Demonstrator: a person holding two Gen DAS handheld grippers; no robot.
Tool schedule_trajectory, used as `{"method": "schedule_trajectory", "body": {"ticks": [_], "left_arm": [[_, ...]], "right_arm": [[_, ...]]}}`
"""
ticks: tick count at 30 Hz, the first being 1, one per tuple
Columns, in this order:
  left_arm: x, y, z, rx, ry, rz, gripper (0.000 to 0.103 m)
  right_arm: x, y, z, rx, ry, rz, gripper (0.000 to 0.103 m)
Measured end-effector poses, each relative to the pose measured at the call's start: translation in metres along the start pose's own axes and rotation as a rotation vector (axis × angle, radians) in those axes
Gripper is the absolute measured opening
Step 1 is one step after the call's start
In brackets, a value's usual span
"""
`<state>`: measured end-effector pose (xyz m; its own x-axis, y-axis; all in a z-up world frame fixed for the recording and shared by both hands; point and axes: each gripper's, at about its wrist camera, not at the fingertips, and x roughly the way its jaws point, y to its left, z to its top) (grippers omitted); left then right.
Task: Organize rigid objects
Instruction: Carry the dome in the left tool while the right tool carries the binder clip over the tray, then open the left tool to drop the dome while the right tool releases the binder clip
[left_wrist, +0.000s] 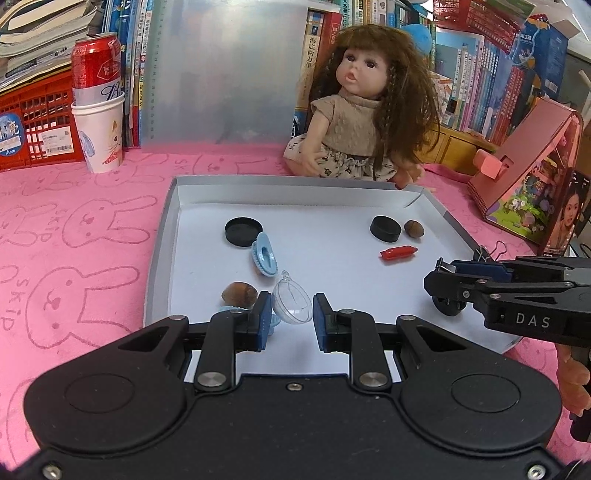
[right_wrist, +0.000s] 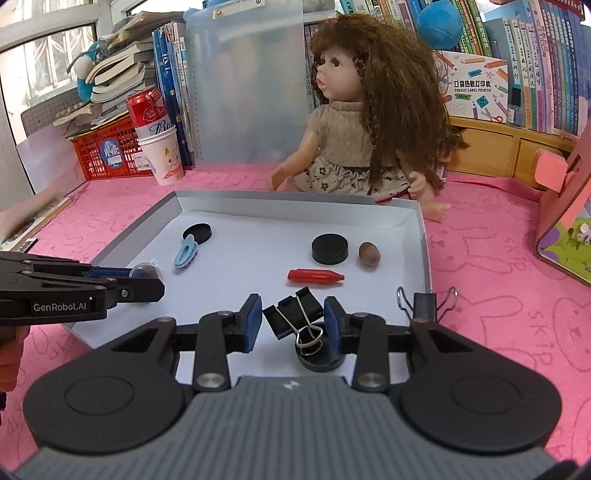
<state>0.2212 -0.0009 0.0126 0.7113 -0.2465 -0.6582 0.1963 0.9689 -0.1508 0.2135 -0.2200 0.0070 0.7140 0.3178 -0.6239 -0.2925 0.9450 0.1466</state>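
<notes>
A shallow white tray (left_wrist: 159, 258) lies on the pink cloth. My left gripper (left_wrist: 291, 322) is shut on a clear plastic half-sphere (left_wrist: 292, 302), near the tray's front left. A brown nut (left_wrist: 239, 293) and a blue hair clip (left_wrist: 264, 254) lie just beyond it. My right gripper (right_wrist: 293, 325) is shut on a tilted black binder clip (right_wrist: 291, 314), whose wire handles hang over a black round cap (right_wrist: 319, 356). Farther in the tray are a red piece (right_wrist: 316, 277), a black puck (right_wrist: 330, 249), a hazelnut (right_wrist: 369, 253) and an open black lid (right_wrist: 197, 232).
A second binder clip (right_wrist: 424, 304) sits on the tray's right rim. A doll (left_wrist: 364, 110) sits behind the tray. A paper cup holding a red can (left_wrist: 99, 136), a red crate (left_wrist: 33, 125) and books stand at the back left. A pink box (left_wrist: 532, 184) is at the right.
</notes>
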Motion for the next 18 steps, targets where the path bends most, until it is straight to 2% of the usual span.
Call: {"method": "schedule_trajectory", "body": {"ticks": [12, 18], "left_arm": [[-0.004, -0.008, -0.006, 0.030, 0.000, -0.041, 0.023], [0.002, -0.009, -0.007, 0.031, 0.013, -0.032, 0.023]], "right_arm": [[0.005, 0.006, -0.002, -0.015, 0.005, 0.036, 0.042], [0.012, 0.010, 0.001, -0.011, 0.007, 0.025, 0.042]]}}
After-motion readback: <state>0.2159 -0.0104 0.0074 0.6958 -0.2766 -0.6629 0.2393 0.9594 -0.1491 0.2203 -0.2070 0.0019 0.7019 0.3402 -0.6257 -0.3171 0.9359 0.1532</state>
